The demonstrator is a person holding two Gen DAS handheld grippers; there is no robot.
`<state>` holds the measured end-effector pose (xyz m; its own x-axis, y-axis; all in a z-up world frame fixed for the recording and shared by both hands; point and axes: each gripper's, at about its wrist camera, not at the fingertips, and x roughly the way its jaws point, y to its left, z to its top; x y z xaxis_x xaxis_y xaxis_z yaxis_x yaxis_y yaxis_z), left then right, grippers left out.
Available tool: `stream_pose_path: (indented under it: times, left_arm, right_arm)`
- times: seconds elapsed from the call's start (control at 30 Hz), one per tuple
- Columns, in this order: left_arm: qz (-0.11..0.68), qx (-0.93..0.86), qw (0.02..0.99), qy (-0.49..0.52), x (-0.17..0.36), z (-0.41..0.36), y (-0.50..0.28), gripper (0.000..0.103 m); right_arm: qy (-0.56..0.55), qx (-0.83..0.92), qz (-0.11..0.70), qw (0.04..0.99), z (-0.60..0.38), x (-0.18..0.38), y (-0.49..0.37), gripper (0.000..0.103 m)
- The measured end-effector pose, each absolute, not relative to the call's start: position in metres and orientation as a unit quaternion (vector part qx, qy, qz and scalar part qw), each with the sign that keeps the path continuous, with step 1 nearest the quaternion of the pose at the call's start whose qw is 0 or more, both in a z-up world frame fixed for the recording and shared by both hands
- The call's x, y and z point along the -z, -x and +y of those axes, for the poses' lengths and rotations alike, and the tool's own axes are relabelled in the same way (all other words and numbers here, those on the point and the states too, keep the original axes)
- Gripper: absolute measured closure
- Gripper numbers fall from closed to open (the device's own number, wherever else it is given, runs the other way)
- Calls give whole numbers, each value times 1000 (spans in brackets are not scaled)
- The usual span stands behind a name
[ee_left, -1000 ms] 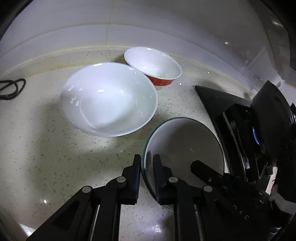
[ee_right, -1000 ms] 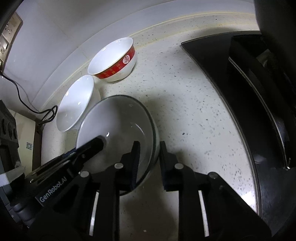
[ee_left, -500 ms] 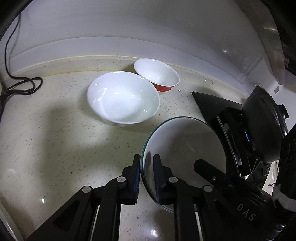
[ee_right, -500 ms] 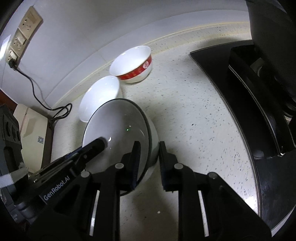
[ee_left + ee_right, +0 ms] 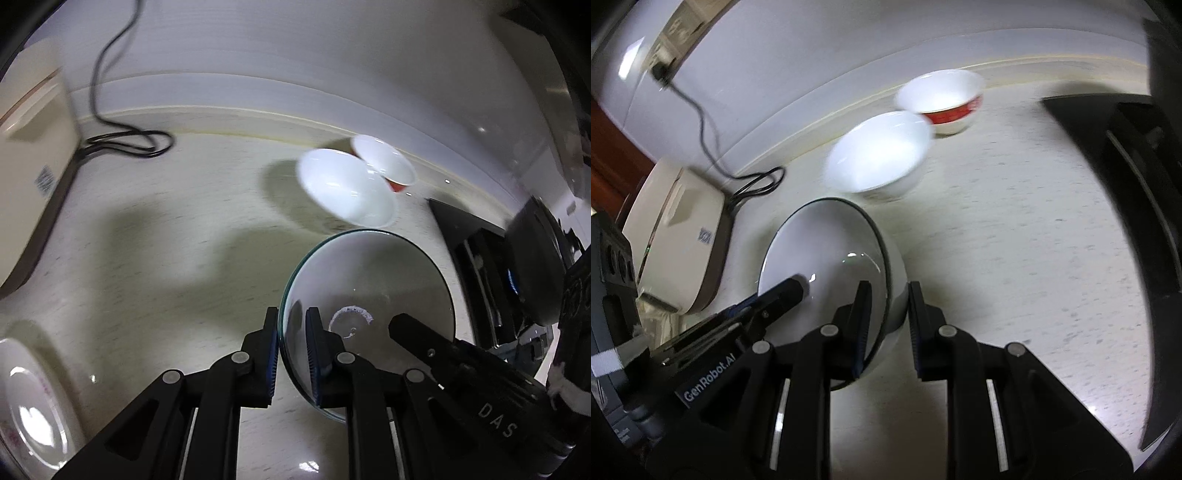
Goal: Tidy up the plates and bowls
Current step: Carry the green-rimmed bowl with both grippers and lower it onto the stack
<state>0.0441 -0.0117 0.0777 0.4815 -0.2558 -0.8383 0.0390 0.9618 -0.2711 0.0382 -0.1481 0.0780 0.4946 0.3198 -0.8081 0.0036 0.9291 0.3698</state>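
I'm pinching the rim of the dark-rimmed bowl (image 5: pixel 369 291) with both tools: my left gripper (image 5: pixel 291 354) is narrowed onto its near-left edge, my right gripper (image 5: pixel 886 325) is clamping the wall on the opposite side. The bowl is hanging tilted above the counter (image 5: pixel 1015 240), with the white bowl (image 5: pixel 879 155) and red bowl (image 5: pixel 945 99) sitting far, touching, by the wall.

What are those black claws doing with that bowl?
Both claws are gripping the same dark-rimmed bowl by its rim, the left claw on one side and the right claw on the other, holding it above the speckled counter. Farther back, a plain white bowl and a red-banded bowl sit by the wall. A stove is on the right.
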Motion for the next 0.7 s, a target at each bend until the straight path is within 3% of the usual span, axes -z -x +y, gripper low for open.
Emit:
stream_pose_path:
  times: [0.7]
  left_arm:
    - [510, -9, 844, 163, -64, 92, -18, 89]
  right_arm:
    - [-106, -180, 539, 816, -33, -58, -42, 80]
